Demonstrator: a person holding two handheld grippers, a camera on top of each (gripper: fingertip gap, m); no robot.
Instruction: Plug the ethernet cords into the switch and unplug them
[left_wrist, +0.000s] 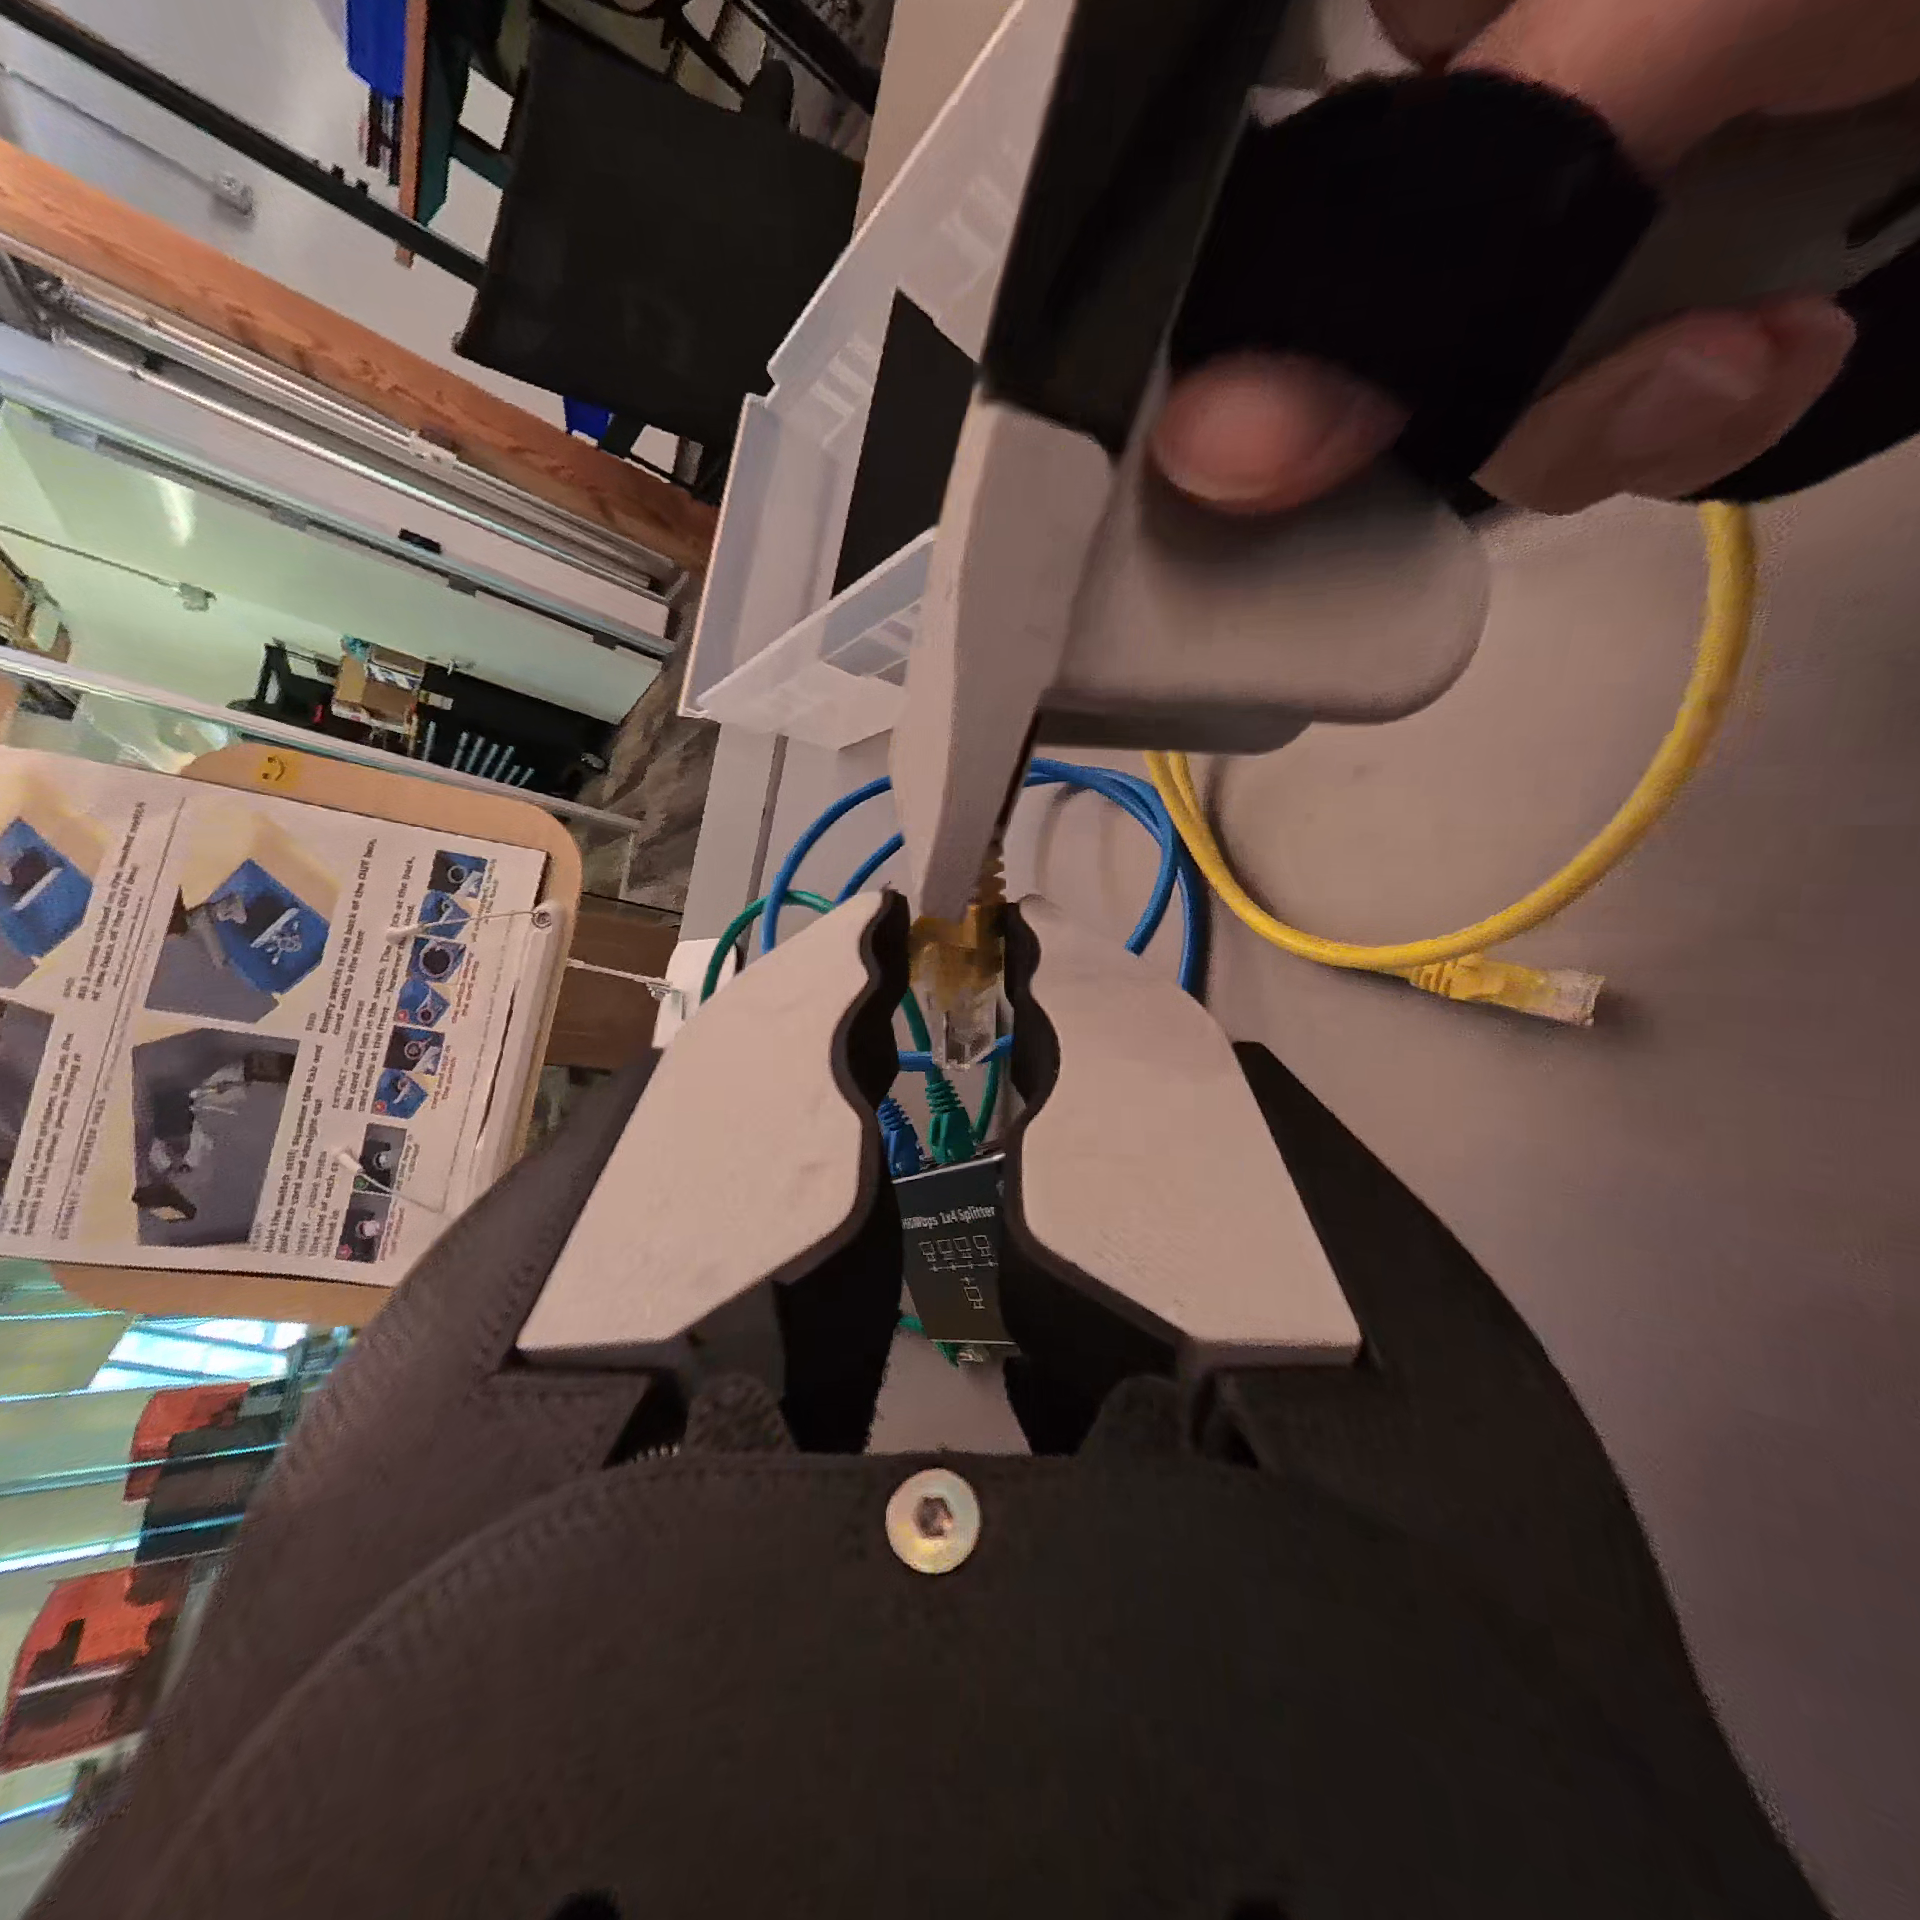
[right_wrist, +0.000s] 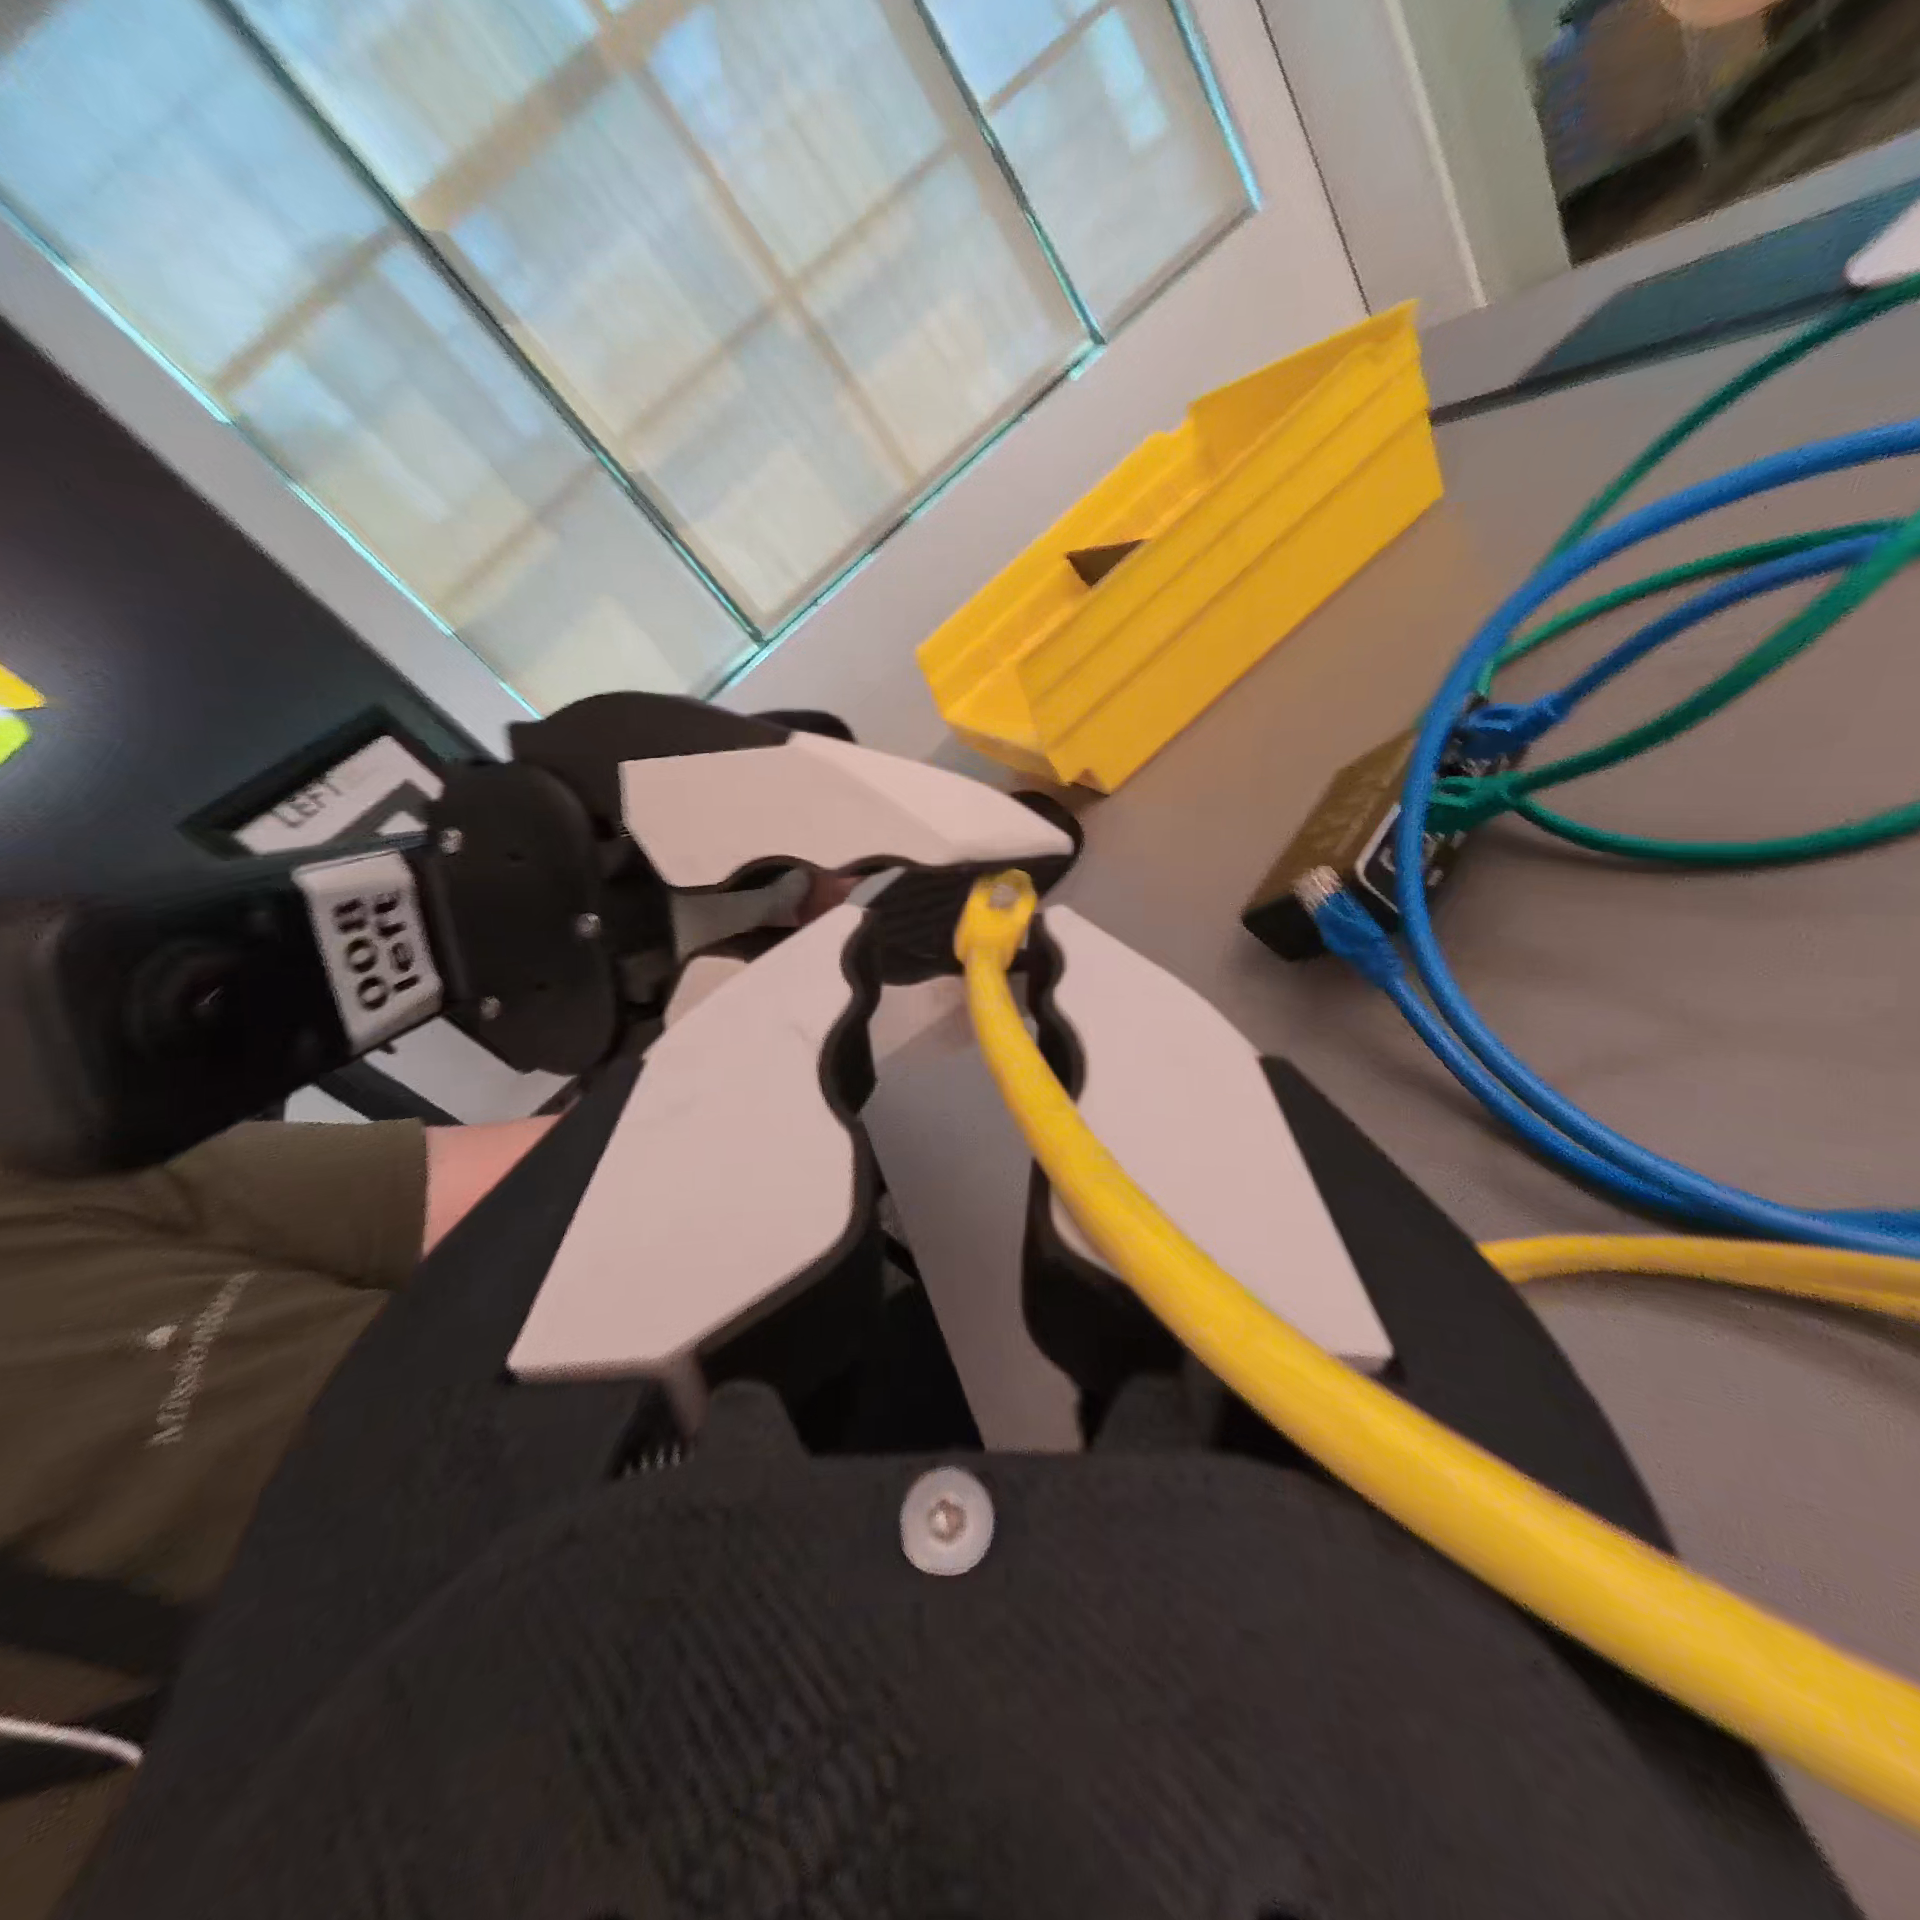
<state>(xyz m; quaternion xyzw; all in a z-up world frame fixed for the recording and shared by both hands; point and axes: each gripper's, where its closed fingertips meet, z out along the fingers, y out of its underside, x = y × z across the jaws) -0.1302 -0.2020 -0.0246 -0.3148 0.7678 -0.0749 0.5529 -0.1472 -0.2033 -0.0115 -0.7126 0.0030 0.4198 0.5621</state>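
Note:
A yellow ethernet cord (right_wrist: 1143, 1226) is held in the air by both grippers. My left gripper (left_wrist: 958, 925) is shut on its clear plug (left_wrist: 961, 987). My right gripper (right_wrist: 956, 925) is closed around the boot just behind the plug, and the cord trails back over its right finger. The right gripper's finger (left_wrist: 966, 644) comes in from above in the left wrist view. The left gripper's upper finger (right_wrist: 831, 810) shows in the right wrist view. The small black switch (left_wrist: 954, 1257) lies on the table (right_wrist: 1330, 862), apart from both grippers, with blue (right_wrist: 1455, 1039) and green (right_wrist: 1714, 842) cords plugged in.
The yellow cord's other plug (left_wrist: 1507, 987) lies loose on the grey table (left_wrist: 1558, 1299). A yellow bin (right_wrist: 1195, 623) stands beyond the switch and a white bin (left_wrist: 831, 644) at the table's edge. A printed instruction sheet (left_wrist: 260, 1039) is on a board nearby.

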